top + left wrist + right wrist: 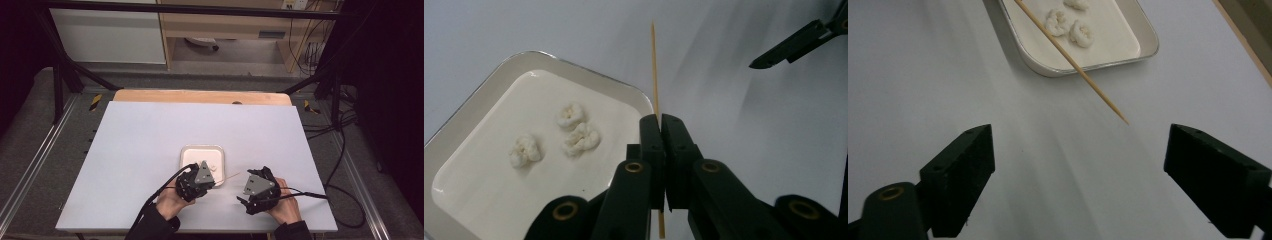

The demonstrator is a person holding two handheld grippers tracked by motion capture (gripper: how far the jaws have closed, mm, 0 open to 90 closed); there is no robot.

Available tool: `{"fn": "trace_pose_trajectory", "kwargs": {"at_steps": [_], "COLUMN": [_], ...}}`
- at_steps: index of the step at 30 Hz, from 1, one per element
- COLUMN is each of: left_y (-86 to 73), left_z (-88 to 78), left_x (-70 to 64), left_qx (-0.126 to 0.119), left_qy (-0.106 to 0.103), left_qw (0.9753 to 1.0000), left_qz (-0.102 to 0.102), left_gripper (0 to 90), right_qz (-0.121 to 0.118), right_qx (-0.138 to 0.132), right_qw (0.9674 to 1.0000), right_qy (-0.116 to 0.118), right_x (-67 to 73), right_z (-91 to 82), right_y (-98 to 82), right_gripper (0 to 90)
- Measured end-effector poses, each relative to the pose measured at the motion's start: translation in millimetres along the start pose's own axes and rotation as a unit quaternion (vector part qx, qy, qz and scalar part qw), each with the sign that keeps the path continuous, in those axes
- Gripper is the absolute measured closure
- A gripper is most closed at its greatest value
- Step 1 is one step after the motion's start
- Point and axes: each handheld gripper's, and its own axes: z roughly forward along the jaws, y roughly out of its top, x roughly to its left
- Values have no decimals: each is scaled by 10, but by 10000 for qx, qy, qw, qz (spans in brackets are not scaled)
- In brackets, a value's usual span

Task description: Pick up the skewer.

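My left gripper (660, 120) is shut on a thin wooden skewer (654, 70), which sticks out past the jaws over the table beside a white tray (574, 67). Three small white puffy pieces (581, 138) lie in the tray. In the high view the left gripper (212, 181) sits at the tray's (202, 148) near right corner, and the skewer (229, 177) points toward the right gripper (252, 175). My right gripper (1078, 150) is open, jaws wide apart with nothing between them. The skewer's tip (1120, 117) hangs just ahead of it, and the tray (1048, 67) lies beyond.
The tray rests on a pale sheet (150, 135) that covers a wooden table (200, 96). Black cables (310, 195) trail from both grippers toward the near edge. A dark metal frame (65, 75) stands around the table.
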Motion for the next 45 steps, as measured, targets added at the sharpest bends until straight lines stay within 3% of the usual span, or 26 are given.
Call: {"fn": "trace_pose_trajectory", "kwargs": {"at_steps": [10, 15, 16, 23, 24, 30, 31, 35, 38, 41, 44, 45], "left_y": [135, 215, 226, 281, 284, 287, 288, 287, 288, 286, 287, 289], "left_z": [115, 163, 172, 220, 225, 237, 240, 250, 247, 246, 241, 242], "left_x": [-112, -170, -176, -206, -213, -215, -217, -219, -216, -212, -203, -195], "left_qx": [116, 149, 152, 196, 183, 216, 223, 232, 224, 221, 216, 232], "left_qy": [-187, -312, -334, -477, -492, -579, -589, -604, -620, -634, -634, -669], "left_qw": [9994, 9985, 9984, 9972, 9971, 9965, 9963, 9963, 9961, 9960, 9961, 9959], "left_qz": [274, 417, 438, 540, 545, 571, 581, 574, 589, 586, 574, 563], "left_gripper": [885, 885, 885, 885, 885, 885, 885, 885, 885, 885, 885, 885], "right_qz": [-560, -860, -1006, -1276, -1435, -1753, -1882, -2014, -2186, -2222, -2419, -2419], "right_qx": [-41, 48, 74, 73, 67, 130, 133, 174, 222, 230, 254, 254], "right_qw": [9984, 9963, 9949, 9918, 9896, 9844, 9820, 9793, 9755, 9747, 9699, 9699], "right_qy": [-44, -44, -50, -52, -68, -15, 5, 65, 111, 121, 123, 123], "right_x": [51, 80, 83, 106, 108, 127, 126, 129, 127, 127, 129, 129], "right_z": [4, 21, 23, 30, 39, 50, 57, 57, 62, 57, 41, 41], "right_y": [-2, -22, -32, -50, -57, -80, -85, -86, -94, -97, -94, -94], "right_gripper": [327, 419, 454, 570, 612, 700, 717, 758, 830, 864, 883, 883]}}
